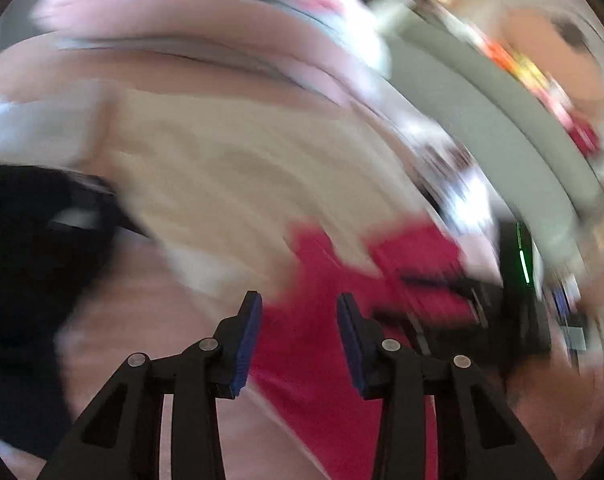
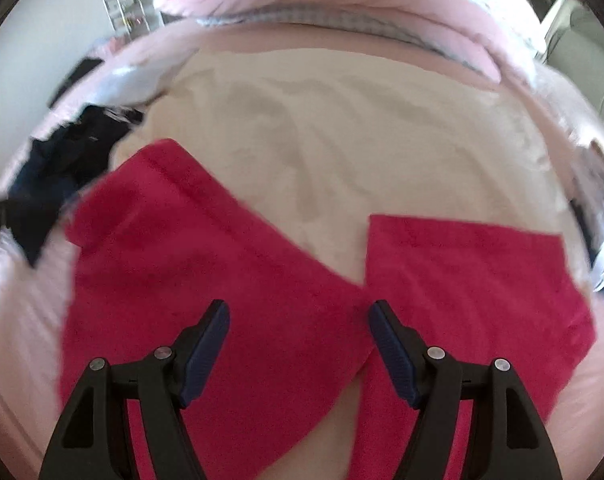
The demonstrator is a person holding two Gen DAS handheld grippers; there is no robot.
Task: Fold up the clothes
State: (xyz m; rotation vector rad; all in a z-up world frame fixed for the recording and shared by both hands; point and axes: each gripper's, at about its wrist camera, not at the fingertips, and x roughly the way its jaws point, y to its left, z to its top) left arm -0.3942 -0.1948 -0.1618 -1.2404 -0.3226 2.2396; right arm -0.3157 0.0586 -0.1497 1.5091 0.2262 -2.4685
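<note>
Both my grippers, right (image 2: 297, 344) and left (image 1: 297, 340), stand released above red trousers (image 2: 205, 280) on a cream sheet (image 2: 342, 120); pink bedding (image 2: 342, 12) behind.

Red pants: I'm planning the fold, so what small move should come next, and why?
Probably lower the right hand-held gripper onto the red pants near the crotch: its jaws stand open above the cloth with nothing between them, and both legs lie spread on the cream sheet.

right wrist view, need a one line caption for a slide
Open right gripper hovers over red pants spread on a cream cloth.
</note>
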